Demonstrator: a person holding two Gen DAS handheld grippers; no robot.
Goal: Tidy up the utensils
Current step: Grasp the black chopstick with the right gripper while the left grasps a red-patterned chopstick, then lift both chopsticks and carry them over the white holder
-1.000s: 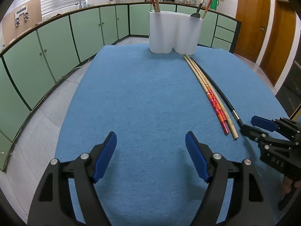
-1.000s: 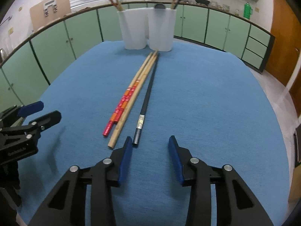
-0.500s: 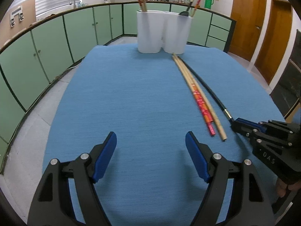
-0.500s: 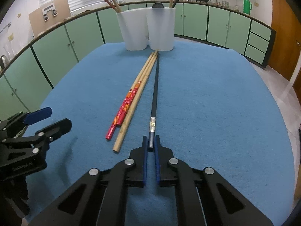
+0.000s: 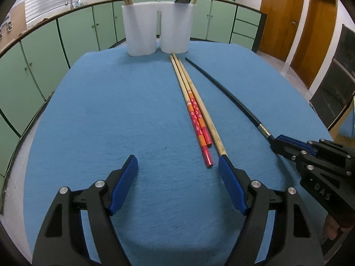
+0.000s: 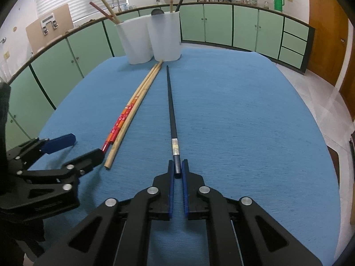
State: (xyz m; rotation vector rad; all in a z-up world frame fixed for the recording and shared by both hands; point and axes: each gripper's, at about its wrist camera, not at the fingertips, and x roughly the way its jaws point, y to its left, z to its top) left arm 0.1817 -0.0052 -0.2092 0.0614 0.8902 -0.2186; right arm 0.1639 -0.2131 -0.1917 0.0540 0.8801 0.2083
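A long black chopstick (image 6: 170,102) lies on the blue table cover (image 6: 244,122), and my right gripper (image 6: 177,168) is shut on its near end. From the left wrist view that right gripper (image 5: 275,144) holds the black chopstick (image 5: 224,88) at the right. To its left, red-patterned chopsticks (image 5: 197,119) and a plain bamboo one (image 5: 206,115) lie side by side. My left gripper (image 5: 177,164) stands open just short of their near ends; the bamboo end meets its right fingertip. A white twin-cup holder (image 5: 155,26) with several utensils stands at the far edge.
Green cabinets (image 6: 221,22) ring the room behind the table. A wooden door (image 5: 279,15) is at the right. The left gripper (image 6: 82,148) shows at the lower left of the right wrist view, beside the red chopsticks (image 6: 119,122).
My right gripper closed on the black chopstick's end and drew it sideways away from the other sticks. My left gripper moved right, toward the near ends of the red and bamboo sticks.
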